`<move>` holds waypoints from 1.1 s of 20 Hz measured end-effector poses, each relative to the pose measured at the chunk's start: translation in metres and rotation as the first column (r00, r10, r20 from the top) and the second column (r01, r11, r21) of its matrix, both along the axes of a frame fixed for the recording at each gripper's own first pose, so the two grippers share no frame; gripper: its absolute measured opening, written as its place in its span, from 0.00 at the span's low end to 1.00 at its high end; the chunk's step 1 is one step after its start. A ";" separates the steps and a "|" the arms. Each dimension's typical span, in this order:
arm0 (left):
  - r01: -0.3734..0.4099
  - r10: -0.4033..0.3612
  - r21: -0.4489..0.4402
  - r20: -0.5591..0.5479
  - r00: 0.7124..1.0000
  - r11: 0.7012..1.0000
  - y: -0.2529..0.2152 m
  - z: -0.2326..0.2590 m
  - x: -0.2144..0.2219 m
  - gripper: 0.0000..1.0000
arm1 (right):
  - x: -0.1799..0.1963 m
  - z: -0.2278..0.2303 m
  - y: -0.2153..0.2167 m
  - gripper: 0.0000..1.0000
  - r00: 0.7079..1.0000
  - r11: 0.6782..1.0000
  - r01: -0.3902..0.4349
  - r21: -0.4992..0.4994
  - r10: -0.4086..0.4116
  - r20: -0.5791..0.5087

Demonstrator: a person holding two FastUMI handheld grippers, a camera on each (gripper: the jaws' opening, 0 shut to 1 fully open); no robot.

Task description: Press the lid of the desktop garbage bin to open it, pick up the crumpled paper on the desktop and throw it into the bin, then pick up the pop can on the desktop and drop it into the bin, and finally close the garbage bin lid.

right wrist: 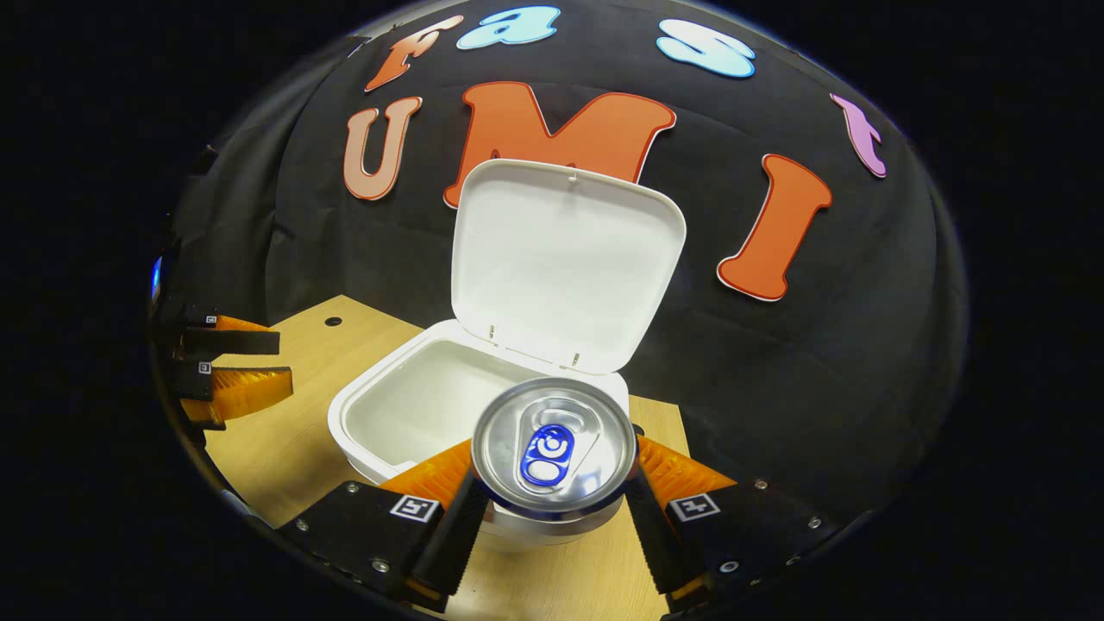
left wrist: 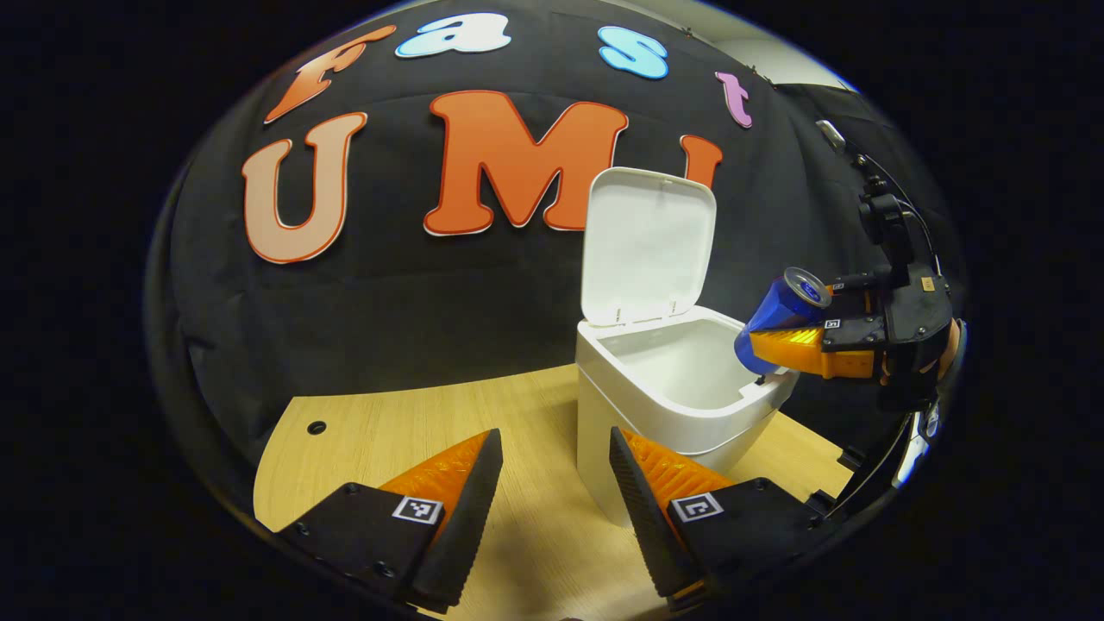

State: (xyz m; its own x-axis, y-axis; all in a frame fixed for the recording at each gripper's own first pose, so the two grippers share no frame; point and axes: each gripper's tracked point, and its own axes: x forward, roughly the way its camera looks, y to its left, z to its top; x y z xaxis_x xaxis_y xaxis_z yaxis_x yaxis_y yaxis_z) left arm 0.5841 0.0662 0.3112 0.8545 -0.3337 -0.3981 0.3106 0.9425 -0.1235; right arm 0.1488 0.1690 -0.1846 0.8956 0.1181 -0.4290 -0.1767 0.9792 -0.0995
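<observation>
I hold my right tool [right wrist: 552, 509] clenched on the pop can [right wrist: 552, 448] at the open bin's [right wrist: 405, 405] near rim; my left tool [left wrist: 556, 492] hangs released over the table [left wrist: 388, 431].

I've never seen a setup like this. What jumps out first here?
The white bin on the wooden table, its lid standing wide open against the black wall. Next, the blue pop can, clamped in the right gripper at the bin's rim. The left gripper waits open nearby.
</observation>
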 end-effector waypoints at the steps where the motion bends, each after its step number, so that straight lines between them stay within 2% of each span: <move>1: -0.010 0.010 0.000 -0.004 1.000 1.000 0.003 -0.001 -0.001 0.77 | 0.002 0.001 0.001 0.83 1.000 1.000 -0.002 -0.002 0.002 0.002; 6: -0.056 0.056 0.014 0.001 0.998 0.998 0.016 -0.002 -0.001 0.77 | 0.007 0.016 0.004 0.84 1.000 1.000 0.001 0.010 -0.001 0.028; 7: -0.063 0.063 0.013 0.005 0.998 0.998 0.018 -0.002 0.000 0.81 | 0.010 0.021 0.004 0.84 0.999 1.000 0.003 0.015 -0.003 0.038; 8: -0.069 0.069 0.012 0.007 0.998 0.998 0.019 -0.002 0.000 0.77 | 0.013 0.027 0.005 0.84 0.999 1.000 0.004 0.018 -0.005 0.046; 9: -0.075 0.075 0.010 0.010 0.997 0.997 0.021 -0.001 -0.001 0.81 | 0.017 0.035 0.005 0.84 0.998 1.000 0.005 0.016 -0.006 0.058; 12: -0.092 0.092 0.020 0.022 0.996 0.996 0.027 0.001 -0.001 0.77 | 0.030 0.064 0.006 0.84 0.993 1.000 0.000 0.010 -0.001 0.115; 17: -0.153 0.150 0.050 0.052 0.987 0.987 0.045 0.003 0.000 0.96 | 0.059 0.117 0.007 0.84 0.978 1.000 -0.003 0.003 0.002 0.210; 22: -0.194 0.189 0.064 0.073 0.979 0.979 0.058 0.005 0.001 0.96 | 0.091 0.166 0.006 0.85 0.954 1.000 0.014 -0.018 -0.008 0.298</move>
State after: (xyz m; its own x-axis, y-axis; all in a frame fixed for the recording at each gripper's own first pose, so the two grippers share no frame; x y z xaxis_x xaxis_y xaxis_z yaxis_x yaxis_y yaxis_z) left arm 0.5849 0.1238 0.3159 0.9250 -0.1346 -0.3552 0.1289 0.9909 -0.0397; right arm 0.2399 0.1751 -0.0181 0.9843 0.1016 -0.1444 -0.1252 0.9783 -0.1650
